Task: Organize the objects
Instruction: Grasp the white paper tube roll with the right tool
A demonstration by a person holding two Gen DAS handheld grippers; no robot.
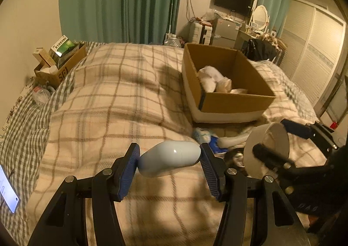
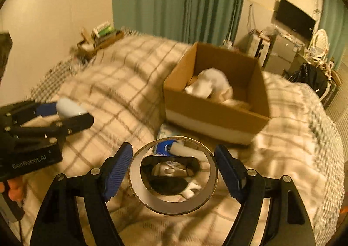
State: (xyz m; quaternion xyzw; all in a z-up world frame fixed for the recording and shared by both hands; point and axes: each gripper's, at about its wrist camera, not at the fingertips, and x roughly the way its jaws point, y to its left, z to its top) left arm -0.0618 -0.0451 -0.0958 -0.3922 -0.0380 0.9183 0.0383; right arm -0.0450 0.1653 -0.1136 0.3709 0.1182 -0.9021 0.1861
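Note:
My left gripper (image 1: 169,159) is shut on a smooth white egg-shaped object (image 1: 169,160) and holds it above the plaid bed; it also shows at the left of the right wrist view (image 2: 69,113). My right gripper (image 2: 173,172) is shut on a wide tape roll (image 2: 173,200), seen end-on; the roll also shows at the right of the left wrist view (image 1: 268,148). An open cardboard box (image 1: 237,104) (image 2: 213,113) sits on the bed ahead, with white cloth-like items (image 1: 214,80) inside.
A blue and white packet (image 1: 208,137) and other small items lie on the blanket in front of the box. A small box of goods (image 1: 58,63) stands at the bed's far left. A phone (image 1: 7,191) lies at the left edge.

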